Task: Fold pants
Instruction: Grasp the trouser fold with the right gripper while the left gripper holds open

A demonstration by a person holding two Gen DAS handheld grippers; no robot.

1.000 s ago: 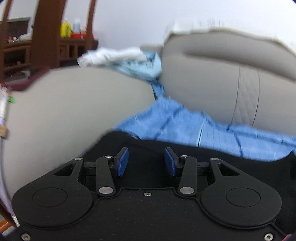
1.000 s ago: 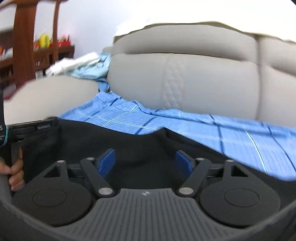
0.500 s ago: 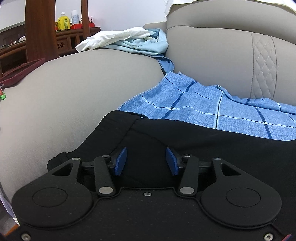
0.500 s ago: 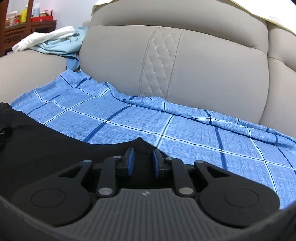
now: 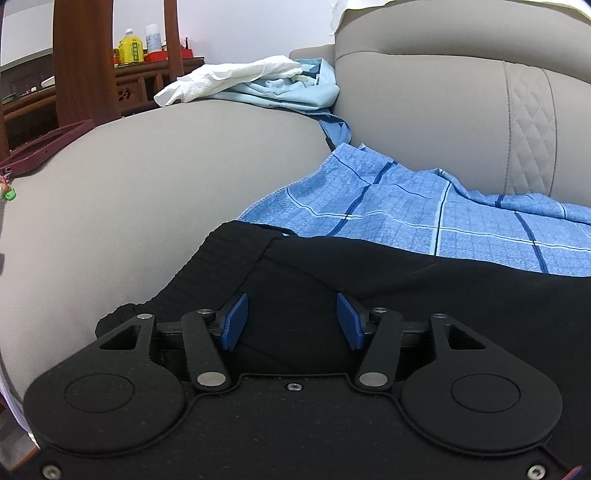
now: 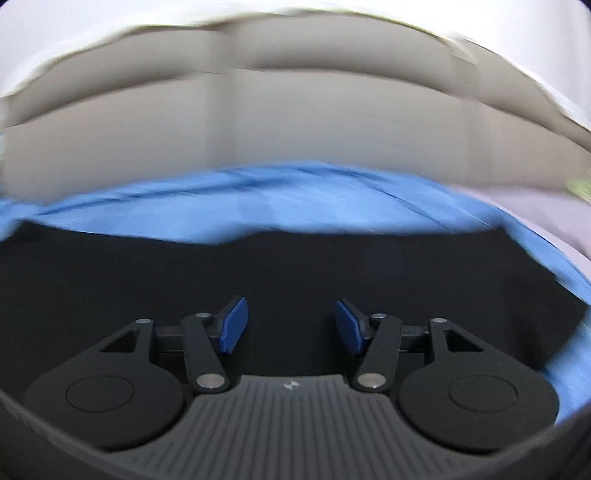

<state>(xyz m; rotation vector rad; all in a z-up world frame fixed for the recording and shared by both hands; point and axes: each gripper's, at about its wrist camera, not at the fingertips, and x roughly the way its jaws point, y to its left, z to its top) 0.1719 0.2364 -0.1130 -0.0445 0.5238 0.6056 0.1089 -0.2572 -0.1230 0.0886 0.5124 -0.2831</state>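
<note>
Black pants [image 5: 369, 280] spread over blue checked cloth [image 5: 424, 218] on grey sofa [image 5: 147, 184], passing under and between left fingers [image 5: 236, 321]. Left gripper [image 5: 291, 321] parted wide, gripping nothing; right gripper [image 6: 290, 325] likewise, view blurred.

One black pants [image 5: 369, 280], one blue checked cloth [image 5: 424, 214], two bottles [image 5: 142, 44].

Beige sofa [image 5: 184, 184], white wall [image 5: 258, 29], wooden sideboard [image 5: 140, 77]
</note>
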